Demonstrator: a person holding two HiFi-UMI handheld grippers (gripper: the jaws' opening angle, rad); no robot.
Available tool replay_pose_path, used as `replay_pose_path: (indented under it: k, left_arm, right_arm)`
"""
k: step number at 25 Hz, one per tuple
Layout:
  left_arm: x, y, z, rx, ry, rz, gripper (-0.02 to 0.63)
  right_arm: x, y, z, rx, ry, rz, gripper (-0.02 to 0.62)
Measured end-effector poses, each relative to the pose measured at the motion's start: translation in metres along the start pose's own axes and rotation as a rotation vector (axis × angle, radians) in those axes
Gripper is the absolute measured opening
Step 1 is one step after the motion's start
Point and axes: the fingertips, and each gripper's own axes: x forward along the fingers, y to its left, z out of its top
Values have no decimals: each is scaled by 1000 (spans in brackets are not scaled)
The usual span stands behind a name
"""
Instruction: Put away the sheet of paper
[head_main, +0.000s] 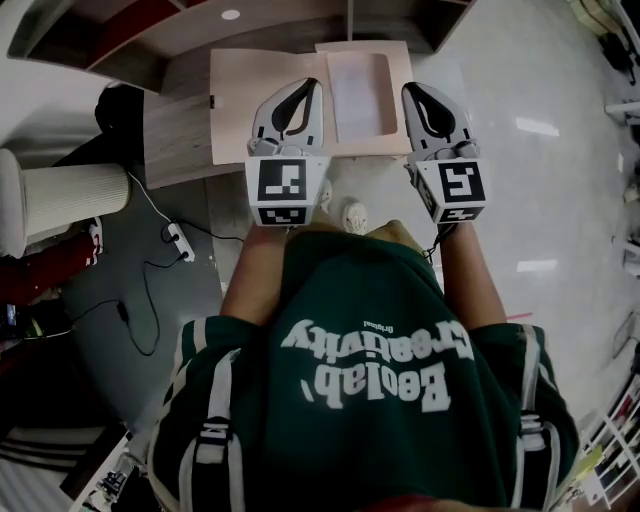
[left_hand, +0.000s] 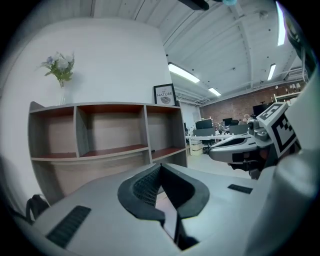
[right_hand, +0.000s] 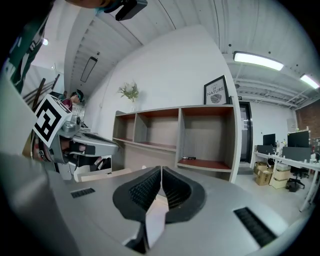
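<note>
A person in a green shirt (head_main: 370, 400) is holding a pale beige sheet of paper (head_main: 240, 100) out flat, with the left tongs (head_main: 308, 88) and right tongs (head_main: 413, 93) each pinching its near edge. Just beyond the tips, a grey-framed wooden shelf unit (left_hand: 100, 135) is standing open. A paler rectangle (head_main: 360, 95) lying between the tongs is possibly a second sheet.

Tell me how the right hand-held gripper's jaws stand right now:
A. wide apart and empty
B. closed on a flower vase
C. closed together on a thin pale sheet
C: in the right gripper view the right hand-held gripper has its jaws meeting at the tips, and the pale sheet of paper runs between them.
</note>
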Motion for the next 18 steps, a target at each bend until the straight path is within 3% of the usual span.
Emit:
replay_pose_path:
  k: [6,18]
  left_arm:
    - [-22,-6,12,4,-34,55,18]
    - [-38,-2,23,19,-69,87,18]
  right_arm:
    - [-16,5,2,-2,-9,32,37]
    - [-24,14,12,-44,-30,31,35]
